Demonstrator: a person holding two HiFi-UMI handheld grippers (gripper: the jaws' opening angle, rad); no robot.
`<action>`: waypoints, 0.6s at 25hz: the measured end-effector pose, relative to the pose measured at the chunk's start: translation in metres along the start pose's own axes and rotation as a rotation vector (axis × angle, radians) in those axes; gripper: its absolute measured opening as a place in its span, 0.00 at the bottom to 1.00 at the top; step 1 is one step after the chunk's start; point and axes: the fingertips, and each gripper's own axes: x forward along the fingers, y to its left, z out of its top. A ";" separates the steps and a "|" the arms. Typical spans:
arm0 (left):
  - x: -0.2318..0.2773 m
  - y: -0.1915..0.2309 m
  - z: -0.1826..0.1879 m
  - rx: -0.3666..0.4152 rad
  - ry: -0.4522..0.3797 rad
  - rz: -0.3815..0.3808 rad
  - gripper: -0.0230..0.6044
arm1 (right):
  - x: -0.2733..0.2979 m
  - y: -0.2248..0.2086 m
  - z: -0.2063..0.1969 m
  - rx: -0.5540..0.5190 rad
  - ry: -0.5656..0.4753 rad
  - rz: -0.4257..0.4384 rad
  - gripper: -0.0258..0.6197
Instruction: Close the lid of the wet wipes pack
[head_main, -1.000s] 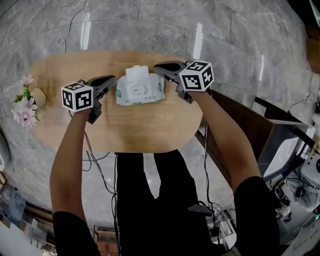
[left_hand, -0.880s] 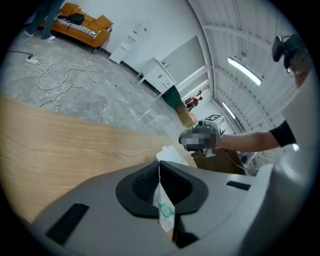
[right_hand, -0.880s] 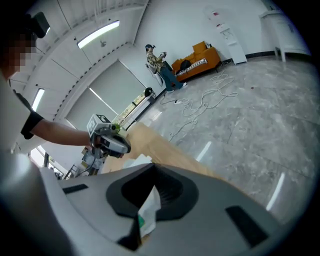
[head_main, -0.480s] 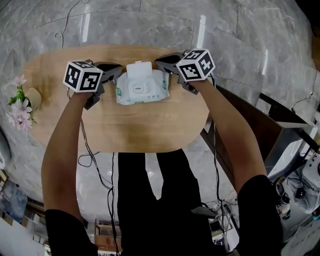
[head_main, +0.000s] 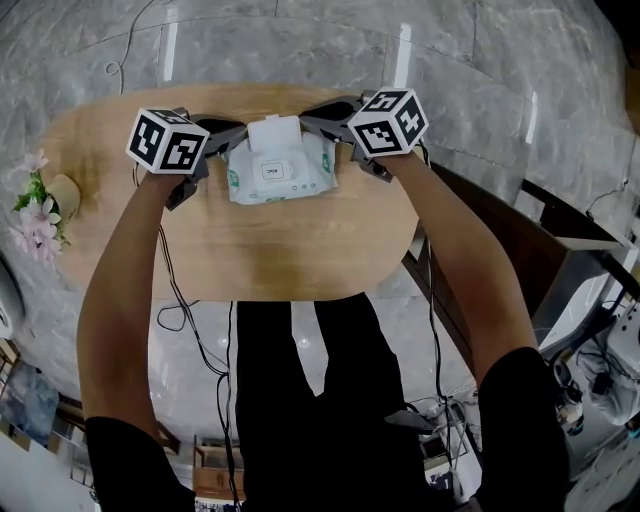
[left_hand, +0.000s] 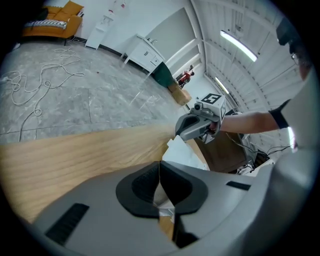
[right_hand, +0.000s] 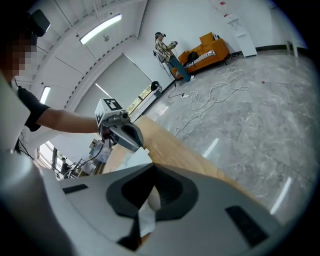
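The wet wipes pack (head_main: 280, 172) lies flat on the oval wooden table (head_main: 250, 250), and its white lid (head_main: 273, 131) stands raised at the far end. My left gripper (head_main: 238, 130) is shut, with its tips just left of the lid. At the lid's right side my right gripper (head_main: 306, 120) is also shut. In the left gripper view the jaws (left_hand: 159, 167) meet, and beyond them are the lid (left_hand: 182, 152) and the right gripper (left_hand: 197, 125). The right gripper view shows its own closed jaws (right_hand: 152, 170), the lid (right_hand: 137, 156) and the left gripper (right_hand: 122, 132) facing it.
A small vase of pink flowers (head_main: 40, 215) stands at the table's left end. Cables (head_main: 185, 320) hang off the near edge onto the marble floor. A dark cabinet (head_main: 520, 250) sits to the right. Far off are a person (right_hand: 167, 50) and an orange sofa (right_hand: 207, 50).
Both grippers have moved away from me and inward, from beside the pack's middle to either side of the raised lid. The pack has stayed put.
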 end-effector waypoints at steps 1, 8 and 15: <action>-0.002 -0.002 0.001 0.001 -0.008 -0.002 0.06 | -0.002 0.002 0.001 -0.003 -0.015 0.005 0.06; -0.012 -0.029 0.006 0.042 -0.026 -0.025 0.06 | -0.011 0.037 0.001 -0.031 -0.058 0.056 0.06; -0.015 -0.011 -0.007 -0.006 -0.033 0.045 0.06 | -0.019 0.008 -0.009 0.001 -0.056 -0.102 0.06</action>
